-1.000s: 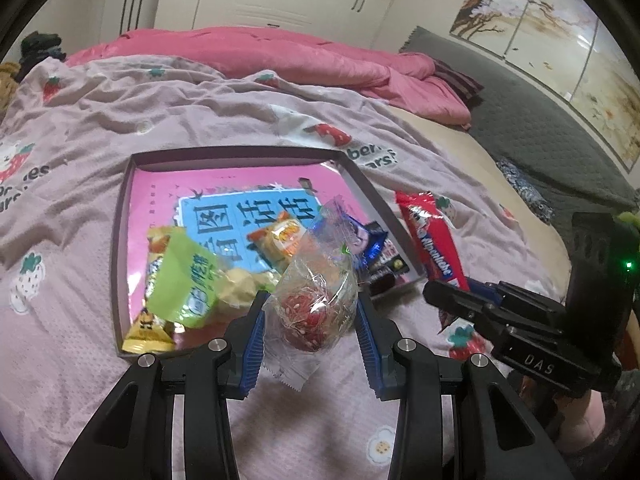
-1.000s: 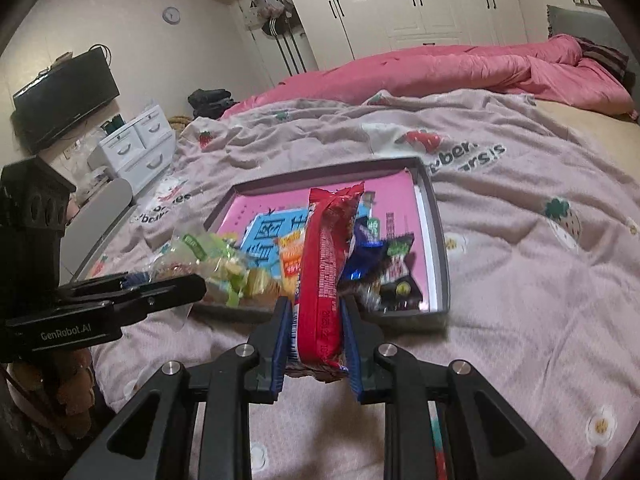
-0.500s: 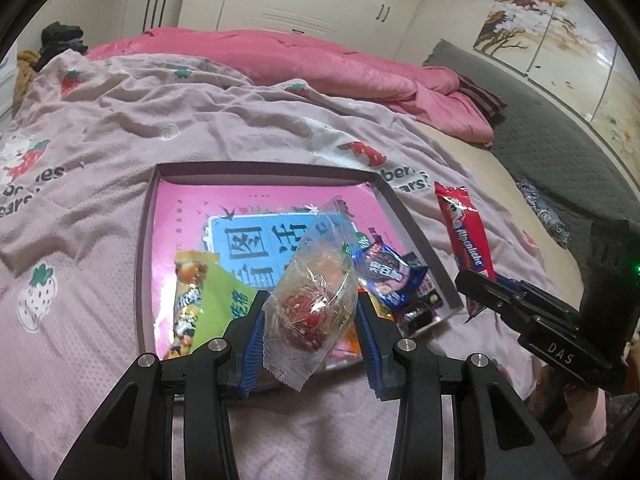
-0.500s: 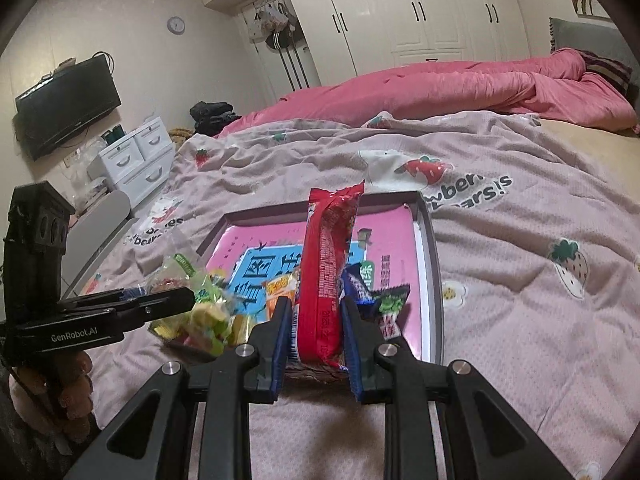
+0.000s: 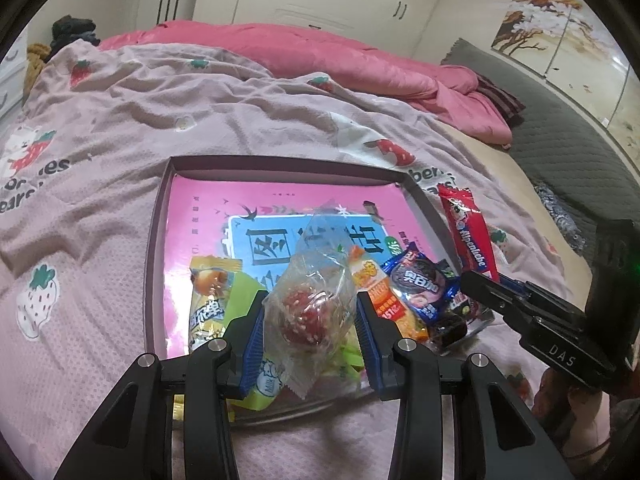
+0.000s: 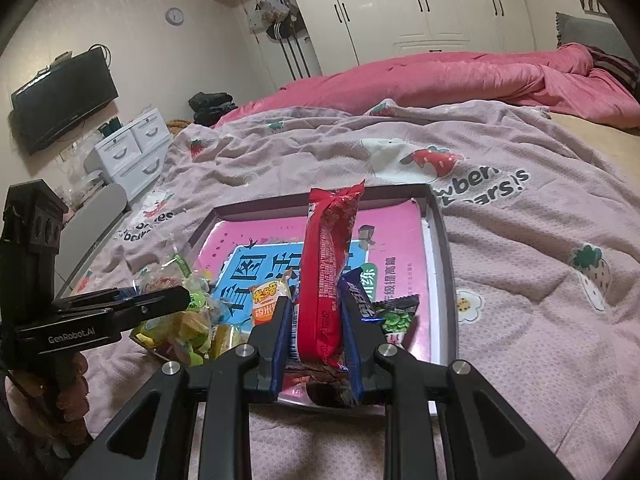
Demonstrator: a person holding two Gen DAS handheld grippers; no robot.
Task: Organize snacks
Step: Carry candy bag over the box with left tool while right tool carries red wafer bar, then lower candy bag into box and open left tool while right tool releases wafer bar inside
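Left gripper (image 5: 310, 320) clamps a clear wrapper holding a red sesame-coated sweet (image 5: 306, 316) over the six o'clock edge of the pink-lined tray (image 5: 158, 240), with snack packets (image 5: 416, 284) piled toward four o'clock. Right gripper (image 6: 316, 330) is clamped on an upright red snack packet (image 6: 326, 264) above the tray's (image 6: 444, 248) near edge, the left gripper (image 6: 156, 302) at nine o'clock.
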